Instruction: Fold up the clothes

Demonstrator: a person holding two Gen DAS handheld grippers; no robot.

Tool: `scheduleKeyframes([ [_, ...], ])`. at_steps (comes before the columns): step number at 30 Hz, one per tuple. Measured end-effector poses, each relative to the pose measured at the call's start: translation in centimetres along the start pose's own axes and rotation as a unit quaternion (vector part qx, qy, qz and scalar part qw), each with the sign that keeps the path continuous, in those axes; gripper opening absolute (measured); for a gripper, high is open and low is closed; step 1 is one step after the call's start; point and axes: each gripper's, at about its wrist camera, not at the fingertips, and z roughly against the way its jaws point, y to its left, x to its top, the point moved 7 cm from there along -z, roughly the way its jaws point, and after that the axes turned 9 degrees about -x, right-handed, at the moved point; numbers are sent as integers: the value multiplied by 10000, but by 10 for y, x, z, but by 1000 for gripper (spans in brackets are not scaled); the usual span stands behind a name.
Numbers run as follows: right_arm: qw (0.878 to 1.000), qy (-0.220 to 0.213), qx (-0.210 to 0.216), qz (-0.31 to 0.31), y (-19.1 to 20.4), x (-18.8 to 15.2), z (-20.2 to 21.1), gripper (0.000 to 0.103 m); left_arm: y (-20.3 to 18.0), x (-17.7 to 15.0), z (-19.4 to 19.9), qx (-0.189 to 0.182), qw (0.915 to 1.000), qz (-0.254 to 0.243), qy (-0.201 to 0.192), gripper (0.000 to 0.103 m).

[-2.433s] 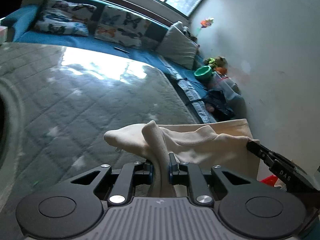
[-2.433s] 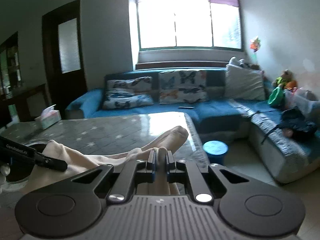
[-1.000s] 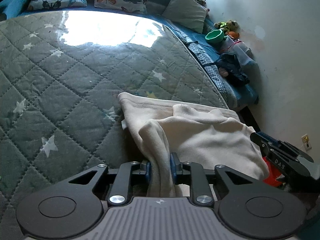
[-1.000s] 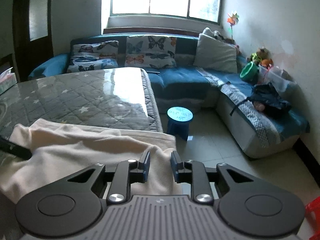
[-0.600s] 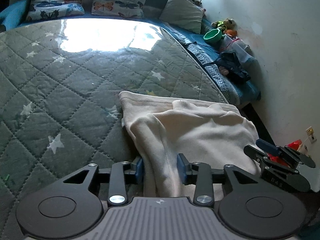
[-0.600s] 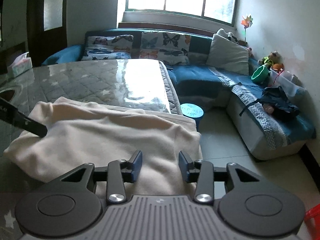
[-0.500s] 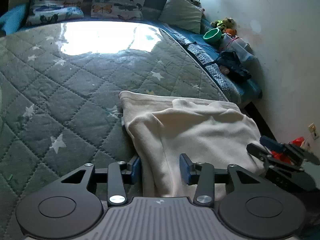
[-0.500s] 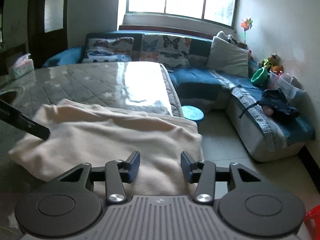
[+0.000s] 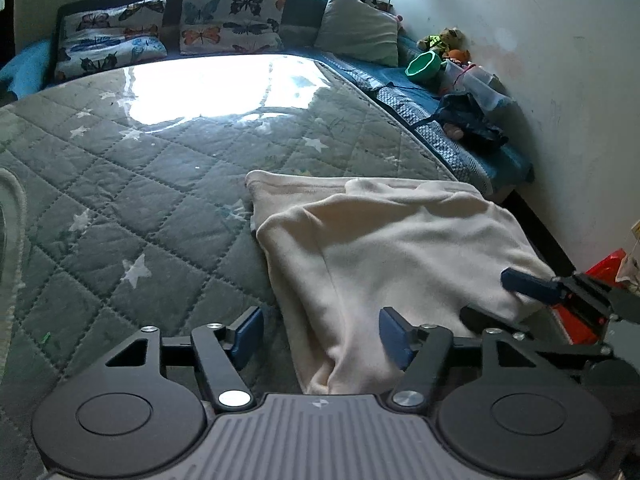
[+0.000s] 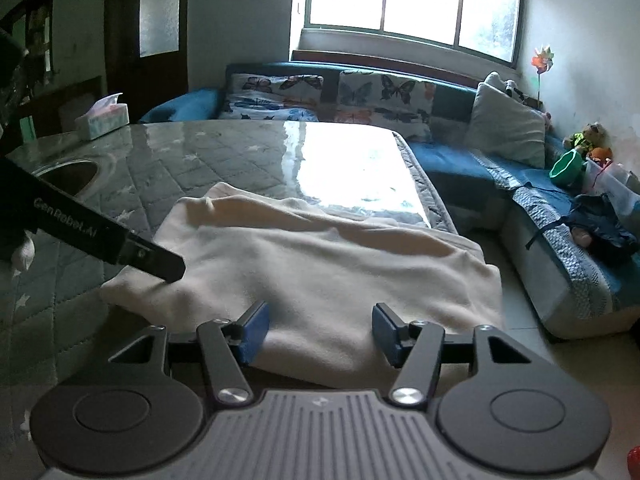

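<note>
with both jaws wide and empty over the folded cream garment (image 9: 392,248), the next fold needs a fresh grip on its near edge.

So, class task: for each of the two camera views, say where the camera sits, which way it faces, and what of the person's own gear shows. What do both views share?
Left wrist: sits on the left hand-held gripper, looking across the quilted table toward the sofa; the right hand-held gripper's tip enters at right.
Right wrist: sits on the right hand-held gripper, facing sofa and window; the left one's finger enters at left.
Shared: the cream garment, table, sofa.
</note>
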Motion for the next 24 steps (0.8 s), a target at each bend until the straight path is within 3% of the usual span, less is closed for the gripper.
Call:
scheduleKeyframes([
  [15,9996,-13,198,204,23,-8,16,64,7,-14,12,144,9999,-84,-29,76],
  [19,9996,-37,221,159,26,-10,18,76,10,-19,16,173,9998,-87,-36,79],
  [24,9995,18,267,143,27,-13,17,76,13,-20,21,192,9998,-75,-66,80],
])
